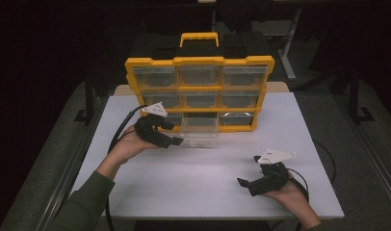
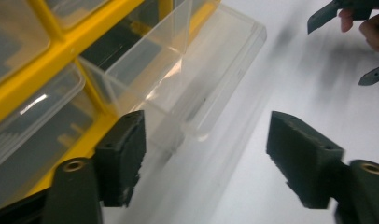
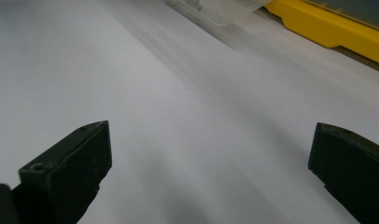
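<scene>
A yellow organiser case (image 1: 199, 61) with clear drawers stands upright at the back of the white table (image 1: 208, 183). Its bottom-middle clear drawer (image 1: 200, 131) is pulled out towards me and looks empty. My left gripper (image 1: 172, 134) sits just left of that drawer's front, open, with nothing between its jaws. In the left gripper view the clear drawer (image 2: 197, 79) lies just ahead of the left gripper (image 2: 204, 154), beside the yellow frame (image 2: 80, 149). My right gripper (image 1: 247, 183) rests low over the table's front right, open and holding nothing; in its own view the right gripper (image 3: 208, 154) faces bare table.
The case's yellow carry handle (image 1: 199, 37) rises at the back. Black cables (image 1: 121, 132) trail from both grippers. The case's yellow base (image 3: 332, 28) and the drawer's corner (image 3: 215, 9) lie far ahead in the right gripper view. Dark floor surrounds the table.
</scene>
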The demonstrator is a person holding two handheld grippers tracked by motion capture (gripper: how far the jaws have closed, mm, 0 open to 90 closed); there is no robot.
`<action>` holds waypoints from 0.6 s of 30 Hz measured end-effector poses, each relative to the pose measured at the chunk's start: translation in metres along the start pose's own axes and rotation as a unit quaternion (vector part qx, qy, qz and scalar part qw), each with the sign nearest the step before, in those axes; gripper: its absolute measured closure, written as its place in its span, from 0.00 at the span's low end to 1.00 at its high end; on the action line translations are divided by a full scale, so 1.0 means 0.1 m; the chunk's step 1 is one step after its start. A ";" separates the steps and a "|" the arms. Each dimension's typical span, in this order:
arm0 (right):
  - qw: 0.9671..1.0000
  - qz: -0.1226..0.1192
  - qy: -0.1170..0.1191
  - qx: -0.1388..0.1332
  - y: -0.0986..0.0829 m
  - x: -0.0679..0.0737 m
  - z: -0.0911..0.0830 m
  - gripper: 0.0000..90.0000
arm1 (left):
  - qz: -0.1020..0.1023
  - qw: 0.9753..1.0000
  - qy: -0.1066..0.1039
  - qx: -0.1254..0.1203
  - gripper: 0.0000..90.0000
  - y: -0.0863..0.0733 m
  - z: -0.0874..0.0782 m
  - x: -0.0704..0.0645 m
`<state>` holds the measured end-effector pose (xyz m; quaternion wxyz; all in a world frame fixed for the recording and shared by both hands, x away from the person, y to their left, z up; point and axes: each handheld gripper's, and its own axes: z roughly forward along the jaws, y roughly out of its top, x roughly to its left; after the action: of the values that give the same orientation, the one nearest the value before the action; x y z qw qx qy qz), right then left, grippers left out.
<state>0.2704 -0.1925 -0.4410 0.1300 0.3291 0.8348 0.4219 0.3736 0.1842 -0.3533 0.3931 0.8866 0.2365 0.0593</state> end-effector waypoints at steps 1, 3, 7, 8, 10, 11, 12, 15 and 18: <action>1.000 0.000 0.000 0.000 0.00 0.00 0.00 0.00 | 0.000 1.000 0.004 0.000 0.28 -0.03 -0.01 -0.01; 1.000 0.000 0.000 0.000 0.00 0.00 0.00 0.00 | -0.002 1.000 0.006 -0.003 0.27 -0.08 -0.03 -0.03; 1.000 -0.001 0.000 0.001 0.00 0.00 0.00 0.00 | -0.007 1.000 0.015 -0.011 0.23 -0.21 -0.06 -0.06; 1.000 -0.002 0.000 0.001 0.00 0.00 0.00 0.00 | -0.009 1.000 0.016 -0.013 0.22 -0.23 -0.06 -0.07; 1.000 -0.001 0.000 0.001 0.00 0.00 0.00 0.00 | -0.012 1.000 0.018 -0.018 0.20 -0.29 -0.08 -0.09; 1.000 -0.001 0.000 0.001 0.00 0.00 0.00 0.00 | -0.013 1.000 0.020 -0.020 0.20 -0.32 -0.09 -0.11; 1.000 -0.001 0.000 0.001 0.00 0.00 0.00 0.00 | -0.013 0.999 0.021 -0.021 0.19 -0.36 -0.09 -0.12; 1.000 0.000 0.000 0.001 0.00 0.01 0.00 0.00 | -0.014 0.999 0.028 -0.026 0.17 -0.46 -0.11 -0.17; 1.000 0.000 0.001 0.002 0.00 0.01 0.00 0.00 | -0.019 0.999 0.031 -0.027 0.15 -0.58 -0.11 -0.19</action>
<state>0.2700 -0.1920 -0.4411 0.1290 0.3288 0.8356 0.4207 0.3324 0.2159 -0.3864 0.4104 0.8688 0.2639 0.0851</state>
